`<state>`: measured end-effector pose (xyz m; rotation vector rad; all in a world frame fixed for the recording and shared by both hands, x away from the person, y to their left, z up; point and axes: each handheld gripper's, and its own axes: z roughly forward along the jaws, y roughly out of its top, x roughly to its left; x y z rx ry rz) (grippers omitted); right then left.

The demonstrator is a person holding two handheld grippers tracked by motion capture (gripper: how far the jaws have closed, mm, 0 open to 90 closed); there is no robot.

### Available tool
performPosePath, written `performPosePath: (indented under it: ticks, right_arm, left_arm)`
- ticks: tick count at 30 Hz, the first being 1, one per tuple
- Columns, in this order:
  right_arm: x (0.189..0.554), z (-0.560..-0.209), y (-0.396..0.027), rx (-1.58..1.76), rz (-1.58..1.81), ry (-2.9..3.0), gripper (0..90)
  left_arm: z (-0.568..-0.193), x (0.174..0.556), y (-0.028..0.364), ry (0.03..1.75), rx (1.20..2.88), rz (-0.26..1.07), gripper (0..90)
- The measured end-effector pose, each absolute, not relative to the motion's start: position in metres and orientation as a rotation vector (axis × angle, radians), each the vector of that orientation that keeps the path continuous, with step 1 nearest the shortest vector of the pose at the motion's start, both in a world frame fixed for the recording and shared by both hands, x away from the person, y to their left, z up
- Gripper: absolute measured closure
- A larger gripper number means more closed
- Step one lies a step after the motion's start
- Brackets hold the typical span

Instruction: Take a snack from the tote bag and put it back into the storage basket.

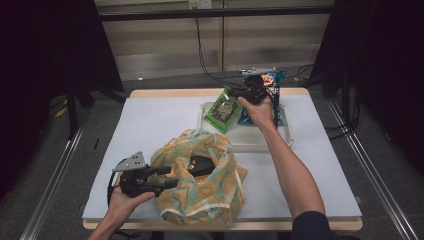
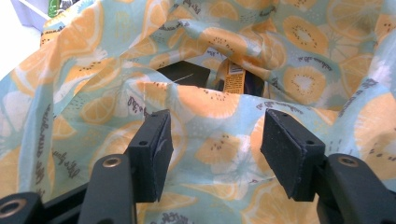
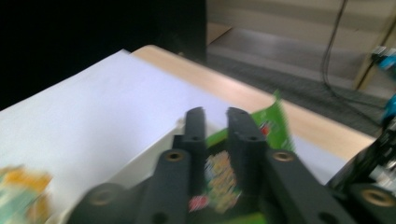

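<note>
A cloth bag (image 1: pixel 205 185) printed with orange slices lies slumped on the near part of the table, its mouth gaping. My left gripper (image 1: pixel 167 177) rests against its near left side. Its jaws stand apart with fabric (image 2: pixel 215 144) spanning between them, and no pinch shows. Inside the mouth sit a dark packet (image 2: pixel 184 74) and an orange-labelled item (image 2: pixel 233 77). Farther back, my right gripper (image 1: pixel 234 93) is shut on a green snack packet (image 1: pixel 223 110), held tilted over a white tray (image 1: pixel 250 142). In the right gripper view the jaws (image 3: pixel 215 114) stand close together on that green packet (image 3: pixel 273 126).
A blue snack packet (image 1: pixel 274 79) stands behind the right hand, with more blue wrapping (image 1: pixel 245 118) in the tray. A white sheet (image 1: pixel 150 120) covers the tabletop. Cables (image 1: pixel 205 55) hang beyond the table's far edge, and dark curtains flank both sides.
</note>
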<state>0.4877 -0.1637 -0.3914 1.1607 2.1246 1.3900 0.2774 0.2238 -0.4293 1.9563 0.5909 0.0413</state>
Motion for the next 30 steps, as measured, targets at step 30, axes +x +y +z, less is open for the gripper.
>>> performPosePath:
  ticks: [30]
  right_arm:
    - [0.473,-0.457,-0.173,1.300,1.146,2.281,90.0]
  left_arm:
    - [-0.429,0.278,0.223,0.597,1.964,0.049,43.1]
